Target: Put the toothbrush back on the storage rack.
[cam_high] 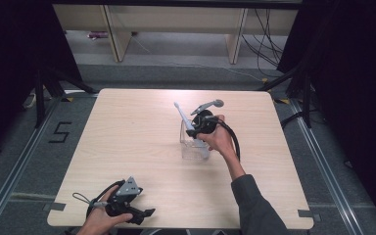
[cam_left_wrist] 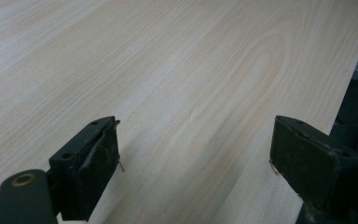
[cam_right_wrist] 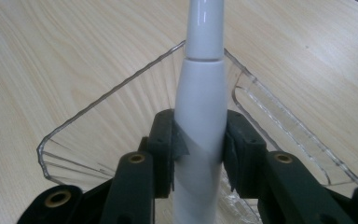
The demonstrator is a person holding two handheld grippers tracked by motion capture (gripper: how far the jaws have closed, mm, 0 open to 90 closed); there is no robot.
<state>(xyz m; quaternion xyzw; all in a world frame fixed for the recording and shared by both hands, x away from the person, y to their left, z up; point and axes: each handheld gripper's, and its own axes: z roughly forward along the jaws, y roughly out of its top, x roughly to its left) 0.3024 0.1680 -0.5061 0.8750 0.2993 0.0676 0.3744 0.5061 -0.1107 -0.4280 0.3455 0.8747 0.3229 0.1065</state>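
your right gripper (cam_right_wrist: 199, 149) has its black jaws clamped on the thick white body of the electric toothbrush (cam_right_wrist: 200, 107), pads pressing from both sides. just beyond and below the jaws sits the clear plastic container (cam_right_wrist: 98, 112), and the brush's lower end seems to be inside it, the slim neck rising up and away from the gripper.

that handle looks smooth, glossy and tapered, so it could slide through the pads; judge it stiff and fairly light, top-heavy once tilted. your hold on the wide part below the seam is the sensible place. the container looks thin, light and easy to tip or drag along.

your right hand (cam_high: 219, 137) reaches out over the table (cam_high: 127, 147), forearm stretched forward. your left gripper (cam_left_wrist: 193, 158) rests low at the near edge, jaws wide apart with nothing between them.
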